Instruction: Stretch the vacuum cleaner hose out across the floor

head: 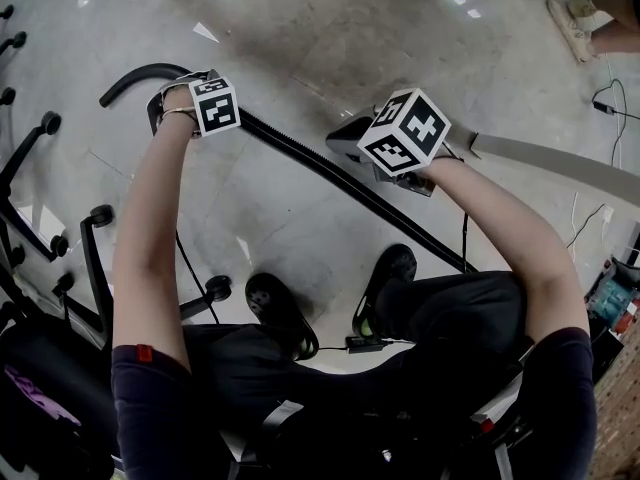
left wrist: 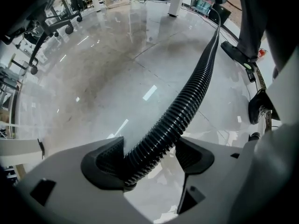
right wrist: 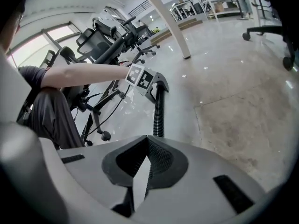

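The black ribbed vacuum hose (head: 330, 173) runs slantwise over the grey floor, from my left gripper (head: 235, 116) down toward the person's feet. In the left gripper view the hose (left wrist: 196, 87) passes between the jaws of the left gripper (left wrist: 149, 150), whose pads hold it. Behind that gripper a curved black tube (head: 140, 76) bends away to the left. My right gripper (head: 345, 140) hovers over the middle of the hose. Its jaws (right wrist: 148, 146) are shut with nothing between them, and they point along the hose (right wrist: 159, 113) toward the left gripper (right wrist: 154, 85).
Office chairs with castors (head: 45, 178) crowd the left side. The person's black shoes (head: 385, 278) stand by a power adapter and cable (head: 365, 344). A pale beam (head: 560, 163) lies at the right, and another person's foot (head: 575, 23) shows at the top right.
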Action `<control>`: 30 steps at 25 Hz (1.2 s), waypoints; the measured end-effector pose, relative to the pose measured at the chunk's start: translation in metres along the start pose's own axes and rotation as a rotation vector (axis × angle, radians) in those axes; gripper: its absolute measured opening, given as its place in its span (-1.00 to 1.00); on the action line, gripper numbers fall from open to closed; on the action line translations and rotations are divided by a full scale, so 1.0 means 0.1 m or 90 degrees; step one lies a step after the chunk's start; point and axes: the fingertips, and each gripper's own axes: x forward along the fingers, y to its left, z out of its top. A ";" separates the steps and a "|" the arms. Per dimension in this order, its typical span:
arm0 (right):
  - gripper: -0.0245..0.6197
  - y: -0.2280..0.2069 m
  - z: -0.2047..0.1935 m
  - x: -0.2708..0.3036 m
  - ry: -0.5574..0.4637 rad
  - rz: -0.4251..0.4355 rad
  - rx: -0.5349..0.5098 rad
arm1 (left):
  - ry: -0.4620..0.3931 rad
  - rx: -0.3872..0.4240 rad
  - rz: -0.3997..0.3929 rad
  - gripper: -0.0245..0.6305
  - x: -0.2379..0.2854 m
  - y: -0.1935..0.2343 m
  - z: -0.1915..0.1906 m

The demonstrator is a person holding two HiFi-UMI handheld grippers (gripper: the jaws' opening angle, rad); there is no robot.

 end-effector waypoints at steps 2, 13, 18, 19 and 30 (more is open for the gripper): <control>-0.90 0.00 -0.01 0.01 0.009 -0.002 -0.009 | 0.005 -0.003 0.001 0.14 -0.01 0.02 -0.01; -0.90 -0.07 -0.14 -0.01 0.030 -0.016 -0.022 | -0.012 0.009 0.009 0.14 -0.01 0.06 -0.04; -0.90 -0.08 -0.18 -0.06 0.034 -0.018 -0.026 | -0.029 0.013 0.014 0.15 -0.02 0.11 -0.10; -0.90 -0.08 -0.18 -0.07 0.032 -0.019 -0.026 | -0.028 0.013 0.012 0.15 -0.02 0.12 -0.10; -0.90 -0.11 -0.27 -0.12 0.031 -0.026 -0.021 | -0.032 0.009 0.019 0.16 -0.07 0.23 -0.21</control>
